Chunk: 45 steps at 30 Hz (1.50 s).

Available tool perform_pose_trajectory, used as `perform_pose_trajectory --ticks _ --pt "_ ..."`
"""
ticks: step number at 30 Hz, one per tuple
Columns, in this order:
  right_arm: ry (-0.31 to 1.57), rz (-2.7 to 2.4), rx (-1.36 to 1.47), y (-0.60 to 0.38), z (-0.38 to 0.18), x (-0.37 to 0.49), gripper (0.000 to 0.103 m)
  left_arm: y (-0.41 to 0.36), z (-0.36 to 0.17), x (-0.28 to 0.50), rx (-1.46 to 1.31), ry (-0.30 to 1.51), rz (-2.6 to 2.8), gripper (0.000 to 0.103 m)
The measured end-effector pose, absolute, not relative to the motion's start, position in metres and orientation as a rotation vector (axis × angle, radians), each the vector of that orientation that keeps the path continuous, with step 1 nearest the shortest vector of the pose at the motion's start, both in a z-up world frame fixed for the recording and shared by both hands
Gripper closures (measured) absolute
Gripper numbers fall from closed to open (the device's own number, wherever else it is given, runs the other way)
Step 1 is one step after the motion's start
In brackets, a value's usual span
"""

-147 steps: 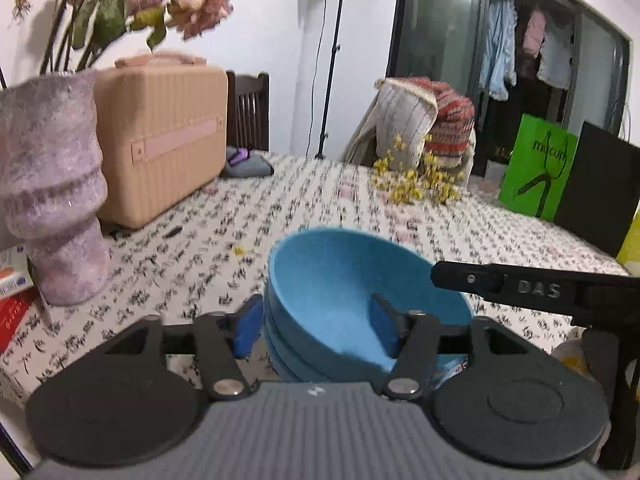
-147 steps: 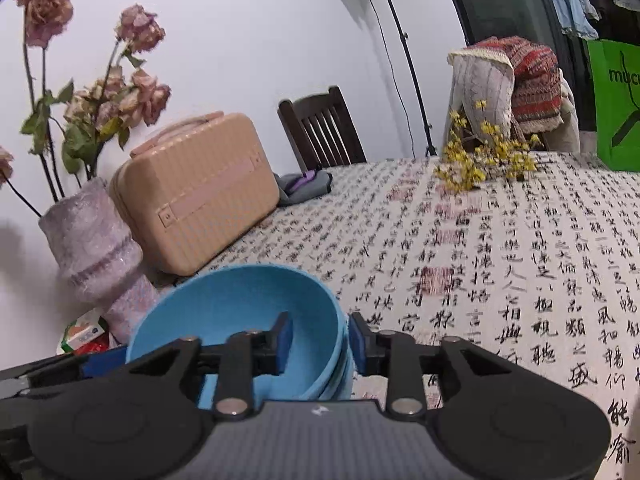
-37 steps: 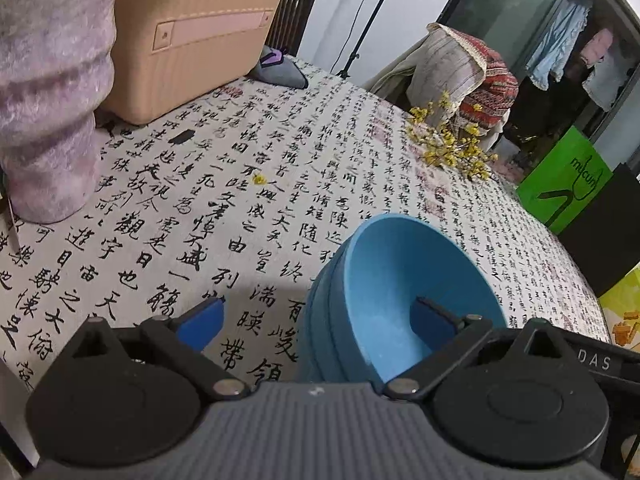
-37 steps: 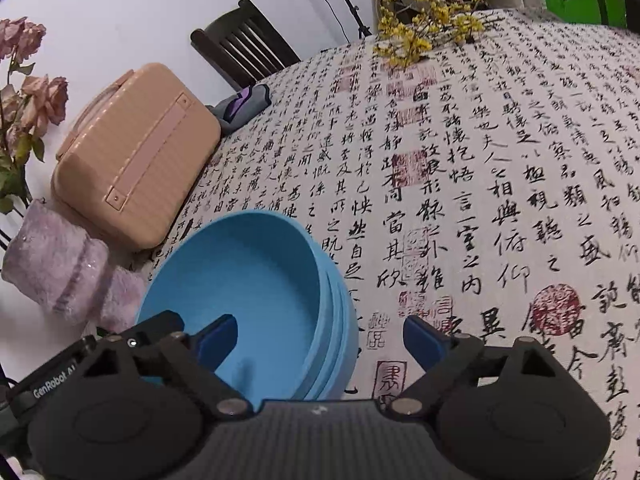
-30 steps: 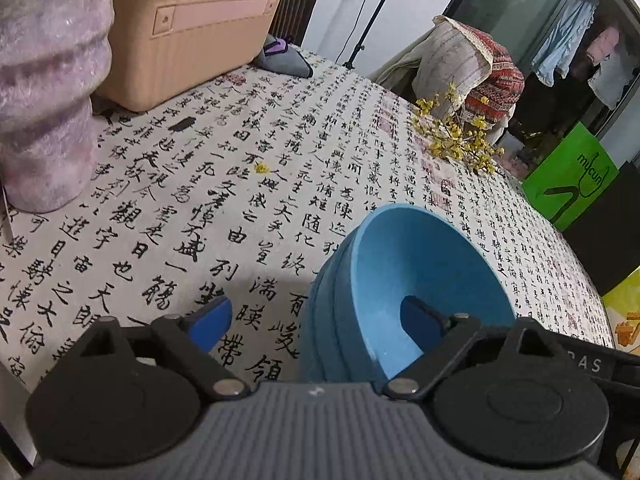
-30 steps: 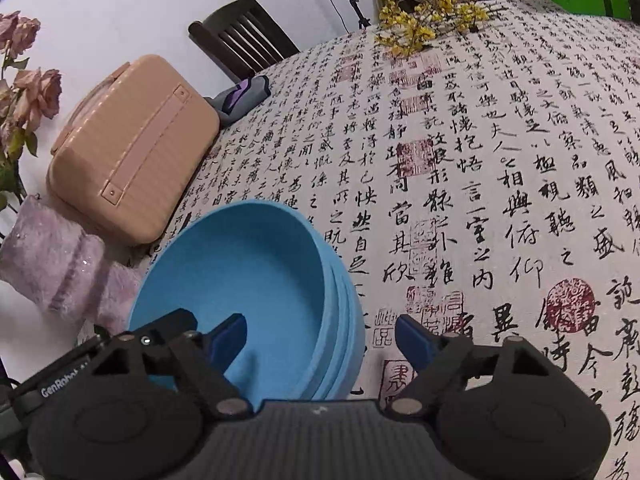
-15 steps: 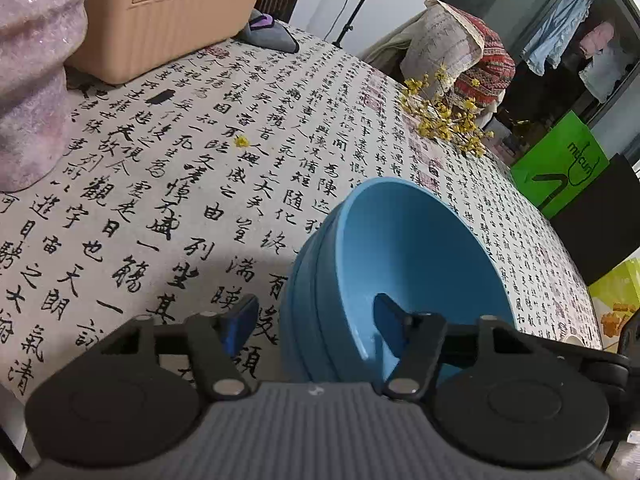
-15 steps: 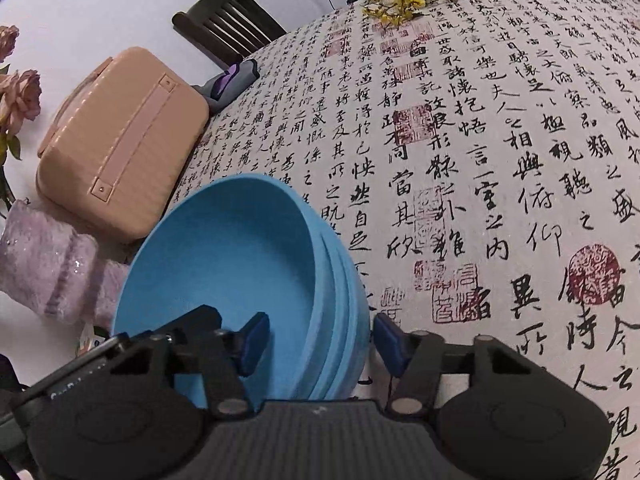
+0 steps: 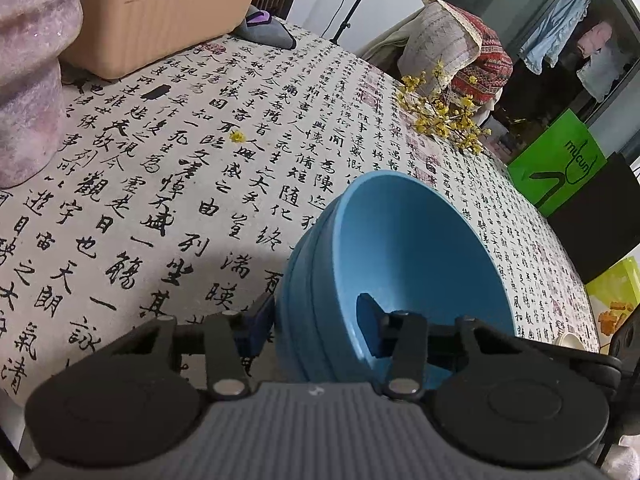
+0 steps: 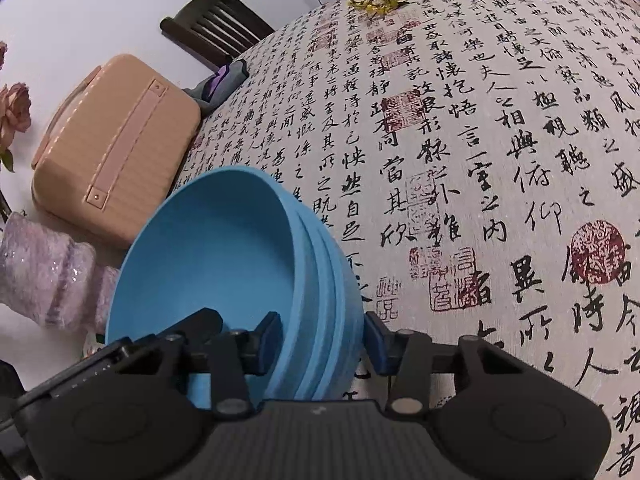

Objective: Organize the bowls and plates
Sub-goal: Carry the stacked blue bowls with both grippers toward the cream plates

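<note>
Right, biggest first: worktop w/ a cloth printed in black calligraphy and red seals fills both views. At the far left edge sits a peach ribbed case, and just beside it a chunky lilac vase; a pink rose shows at the edge of the right view. Dark wooden chair stands behind the worktop near a grey and purple bundle. Further back, a chair draped w/ knitted throws, a green bag off the far side, and a spray of yellow blossoms lying on the cloth.

Now the action: stack of blue bowls, nested, rims showing as layers, sits on the worktop close in front of both cameras. Left gripper straddles the stack's left wall, one finger outside, one inside the top bowl; its fingers have just been closing and now press on the wall. Right gripper does the same on the opposite wall, one pad inside, one outside against the rims; fingers also just been closing, now clamped on the stack. Both point steeply down.

One tiny yellow petal lies alone mid-cloth.
</note>
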State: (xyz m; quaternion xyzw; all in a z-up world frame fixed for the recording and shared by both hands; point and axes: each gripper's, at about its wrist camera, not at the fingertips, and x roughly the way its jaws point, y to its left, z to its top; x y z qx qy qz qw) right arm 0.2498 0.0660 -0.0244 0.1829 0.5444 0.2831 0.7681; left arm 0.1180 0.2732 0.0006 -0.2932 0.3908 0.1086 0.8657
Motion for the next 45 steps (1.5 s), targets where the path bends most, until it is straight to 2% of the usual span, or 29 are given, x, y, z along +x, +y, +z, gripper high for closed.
perform_pose_trajectory --ticks 24,45 --pt "1.184 0.599 0.409 0.053 -0.018 0.242 0.06 0.262 0.003 0.12 -0.584 0.816 0.231 0.057" --pt "1.145 0.588 0.438 0.011 -0.005 0.24 0.06 0.219 0.019 0.126 -0.531 0.793 0.199 0.057"
